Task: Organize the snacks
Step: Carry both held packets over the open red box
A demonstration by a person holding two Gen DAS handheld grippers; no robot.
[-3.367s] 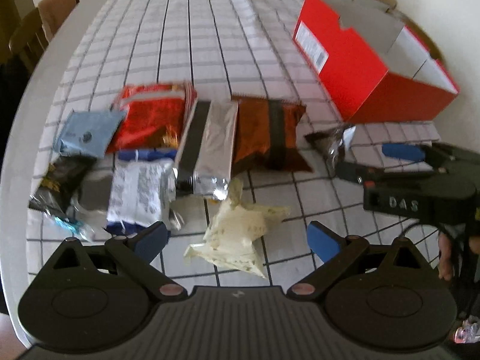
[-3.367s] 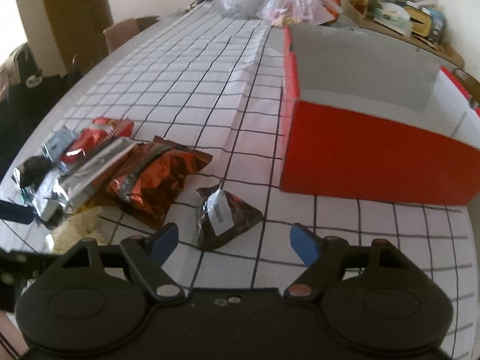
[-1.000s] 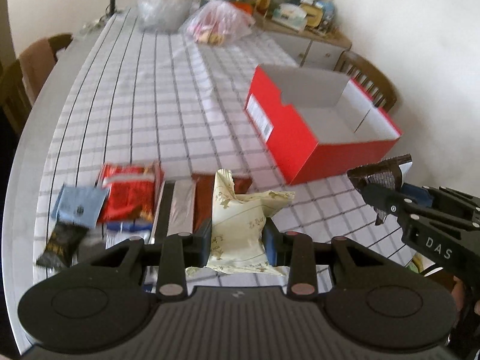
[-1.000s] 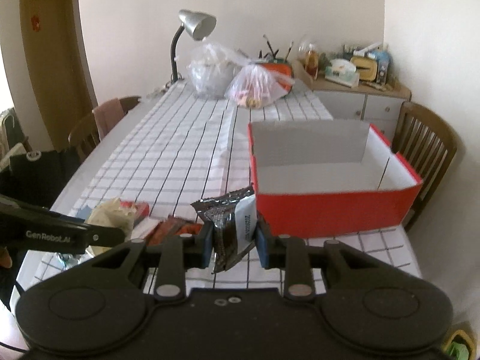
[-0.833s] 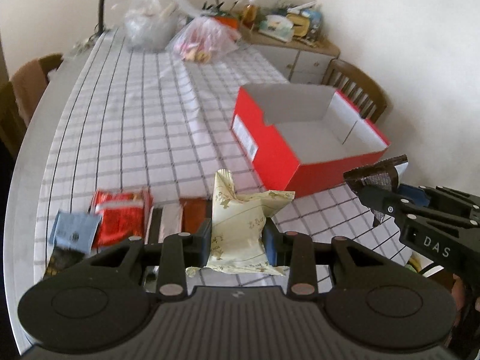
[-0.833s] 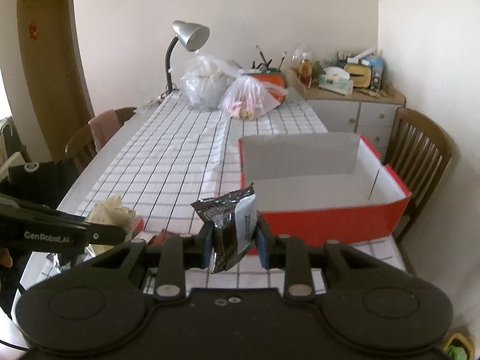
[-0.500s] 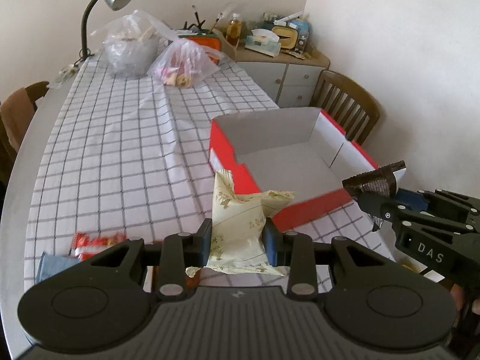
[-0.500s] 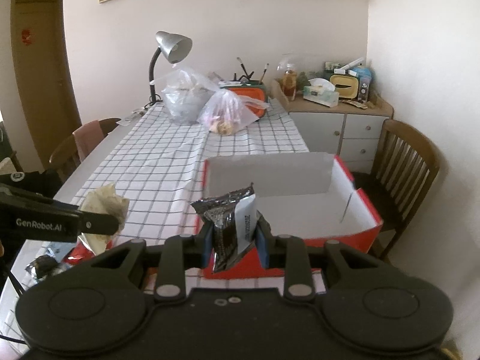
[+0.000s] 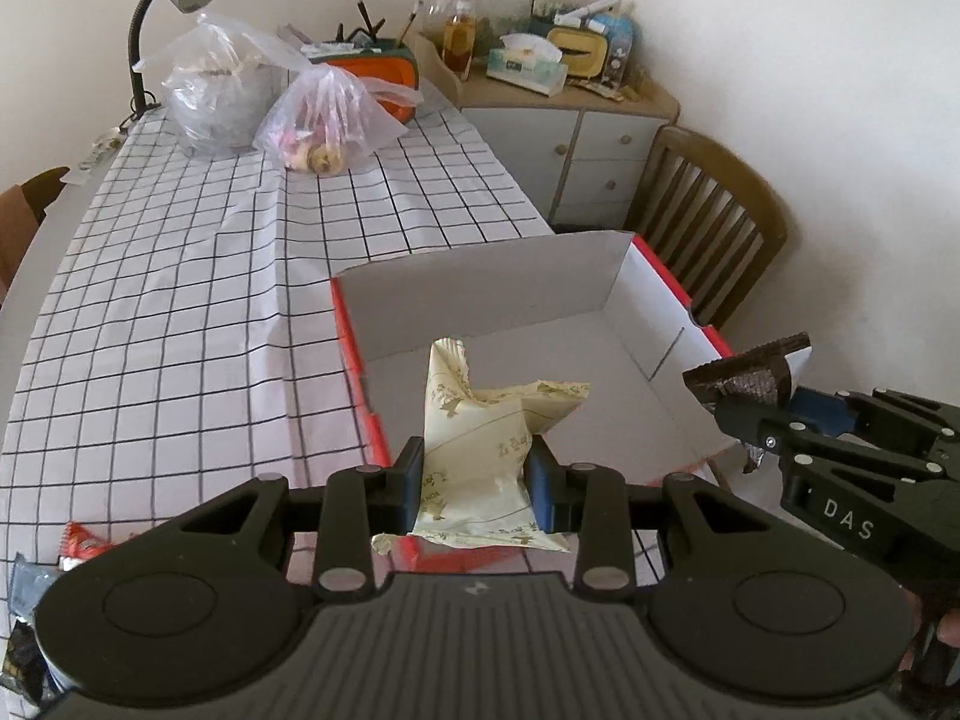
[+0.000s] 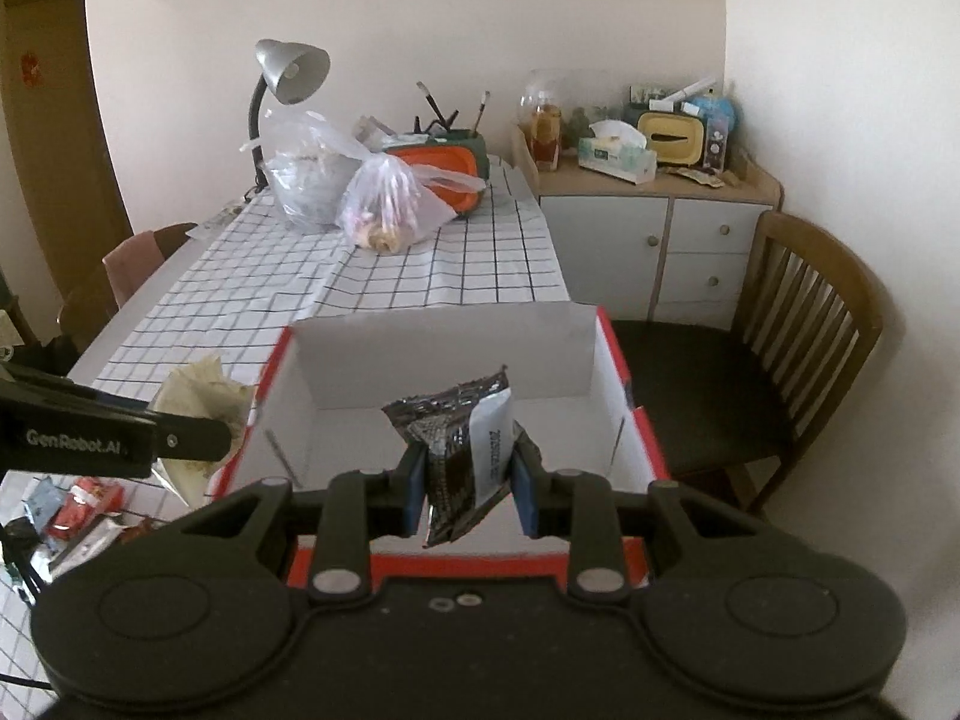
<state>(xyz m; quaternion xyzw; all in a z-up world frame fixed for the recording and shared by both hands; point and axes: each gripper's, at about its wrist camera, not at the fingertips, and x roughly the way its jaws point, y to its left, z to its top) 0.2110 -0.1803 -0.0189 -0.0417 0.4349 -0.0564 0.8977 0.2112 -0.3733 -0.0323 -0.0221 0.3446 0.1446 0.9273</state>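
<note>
We are holding both grippers over the red box [image 10: 624, 414], which is sitting open on the checked tablecloth [image 9: 180, 300]. Our left gripper [image 9: 477, 480] is pinching the cream snack packet [image 9: 480, 444], jaws narrowed onto its sides. Our right gripper [image 10: 468, 489], at three o'clock from it, is clamping the dark foil packet [image 10: 456, 450], probably chocolate. More snacks [image 10: 72, 510] are lying at eight o'clock.

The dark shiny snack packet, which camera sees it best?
The right wrist view: the dark packet sits close and centred, clamped in the right gripper. The left wrist view shows only its crumpled top at the far right edge.
</note>
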